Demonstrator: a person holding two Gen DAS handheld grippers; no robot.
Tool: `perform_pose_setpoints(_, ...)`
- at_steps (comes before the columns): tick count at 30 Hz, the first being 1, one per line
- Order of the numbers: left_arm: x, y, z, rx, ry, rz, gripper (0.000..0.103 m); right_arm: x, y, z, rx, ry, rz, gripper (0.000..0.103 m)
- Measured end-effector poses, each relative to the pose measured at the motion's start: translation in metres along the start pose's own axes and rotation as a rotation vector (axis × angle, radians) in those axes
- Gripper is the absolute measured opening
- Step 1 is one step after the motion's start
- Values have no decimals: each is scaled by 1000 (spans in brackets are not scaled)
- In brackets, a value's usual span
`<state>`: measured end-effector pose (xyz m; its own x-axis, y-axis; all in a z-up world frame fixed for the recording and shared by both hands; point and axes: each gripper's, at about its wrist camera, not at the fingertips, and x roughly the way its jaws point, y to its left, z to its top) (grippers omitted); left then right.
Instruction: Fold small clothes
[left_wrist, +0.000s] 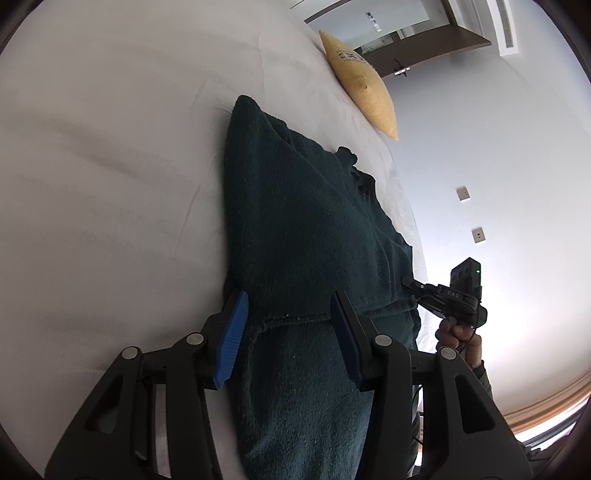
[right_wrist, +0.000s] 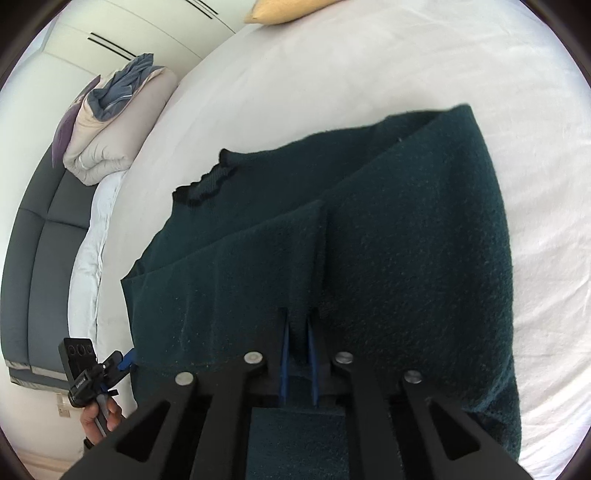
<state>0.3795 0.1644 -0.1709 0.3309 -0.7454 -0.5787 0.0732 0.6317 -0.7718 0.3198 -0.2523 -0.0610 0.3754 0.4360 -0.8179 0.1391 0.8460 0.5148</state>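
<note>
Landmark: dark green knitted garment, lying partly folded on the white bed sheet, one layer lapped over another, ribbed neck edge visible at its far side.

Left wrist view, left to right:
- Bed sheet: bare and creased, to the left of the garment.
- Left gripper: fingers spread wide, blue pads either side of the garment's hem seam; nothing clamped between them. Whether the pads touch the cloth cannot be told.
- Yellow cushion: beyond the garment, at the far edge of the bed.
- Right gripper: at the garment's right edge, tips at the fabric, held by a hand.
- Wall plates: two, on the wall right of the garment.

Right wrist view, left to right:
- Grey padded headboard: well left of the garment.
- Folded duvet: pale, with blue cloth on top, left of and beyond the garment.
- Left gripper: at the garment's left edge, held by a hand.
- Right gripper: fingers nearly pressed together, a fold of the garment pinched between the blue pads; the cloth rises ahead of it and hides the bed behind.
- Cushion: beyond the garment, at the top edge.
</note>
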Motion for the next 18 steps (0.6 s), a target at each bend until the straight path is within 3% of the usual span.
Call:
perform_pose_setpoints(6,6,-4,3,6,13,12,45,-14,-1,-9,3,-19,16,9)
perform_pose_setpoints(18,11,-6,5,2,20,17,45,-2,-27,-10,83,-30,51,10)
